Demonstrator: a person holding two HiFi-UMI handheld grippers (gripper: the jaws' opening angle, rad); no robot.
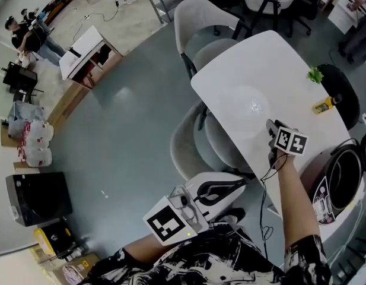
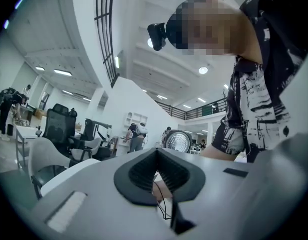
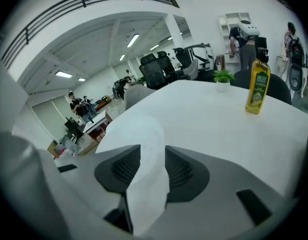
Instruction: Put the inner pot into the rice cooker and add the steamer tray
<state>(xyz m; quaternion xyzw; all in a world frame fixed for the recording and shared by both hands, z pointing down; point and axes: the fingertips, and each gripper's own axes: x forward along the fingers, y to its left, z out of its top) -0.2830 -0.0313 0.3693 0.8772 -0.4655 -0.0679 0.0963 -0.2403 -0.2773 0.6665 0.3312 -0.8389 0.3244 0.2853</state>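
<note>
The rice cooker (image 1: 341,181) stands open at the table's right edge, its round cavity dark inside. In the left gripper view its raised lid (image 2: 177,140) shows beyond the jaws. I cannot make out an inner pot or a steamer tray. My right gripper (image 1: 270,127) hovers over the white table (image 1: 260,70), left of the cooker, tilted downward. Its jaws (image 3: 153,156) stand a little apart, with only bare tabletop showing between them. My left gripper (image 1: 241,186) is held low by the table's near edge, pointing level, and its pads (image 2: 156,151) meet at the tips with nothing in them.
A yellow bottle (image 1: 324,105) (image 3: 257,91) and a small green plant (image 1: 315,75) (image 3: 222,77) stand near the table's far right. Grey chairs (image 1: 200,16) ring the table. A cable (image 1: 264,218) hangs along my right arm. People and desks are far off.
</note>
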